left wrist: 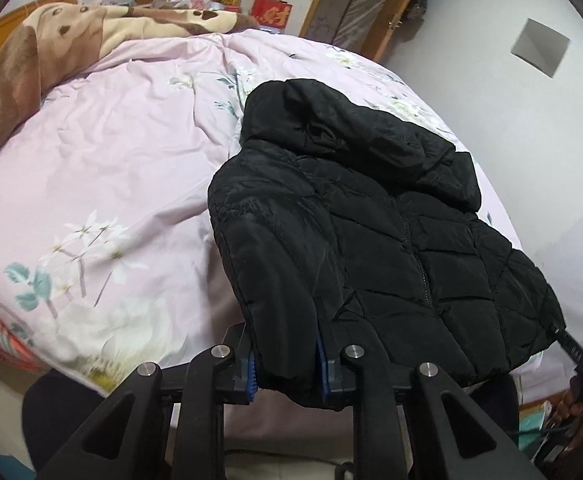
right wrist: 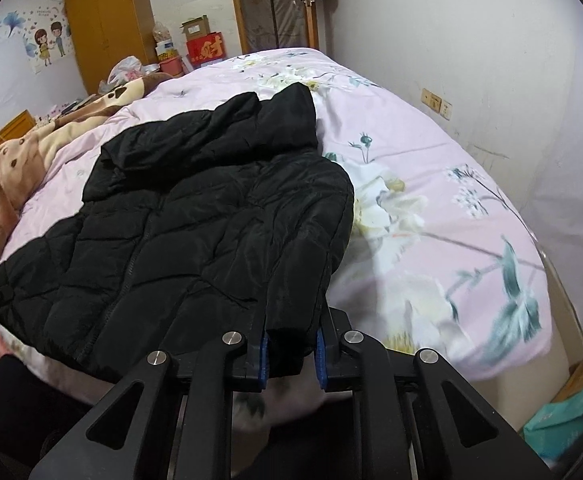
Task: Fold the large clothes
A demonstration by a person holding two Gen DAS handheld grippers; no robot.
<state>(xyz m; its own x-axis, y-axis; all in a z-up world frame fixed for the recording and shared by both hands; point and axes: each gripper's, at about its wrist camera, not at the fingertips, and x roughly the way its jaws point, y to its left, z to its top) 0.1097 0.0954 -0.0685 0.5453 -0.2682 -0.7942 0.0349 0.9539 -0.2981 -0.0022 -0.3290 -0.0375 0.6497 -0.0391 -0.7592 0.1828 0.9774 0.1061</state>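
A black quilted hooded jacket lies front up on the pink floral bed cover, hood toward the far side, hem at the near bed edge. My left gripper is shut on the cuff of the jacket's left-hand sleeve, which hangs over the bed edge. In the right wrist view the jacket fills the left half of the frame. My right gripper is shut on the cuff of the other sleeve at the near edge of the bed cover.
A brown and cream plush blanket lies at the head of the bed. Boxes and bags stand beyond the bed beside a wooden wardrobe. A white wall runs along the right side. A teal box sits on the floor.
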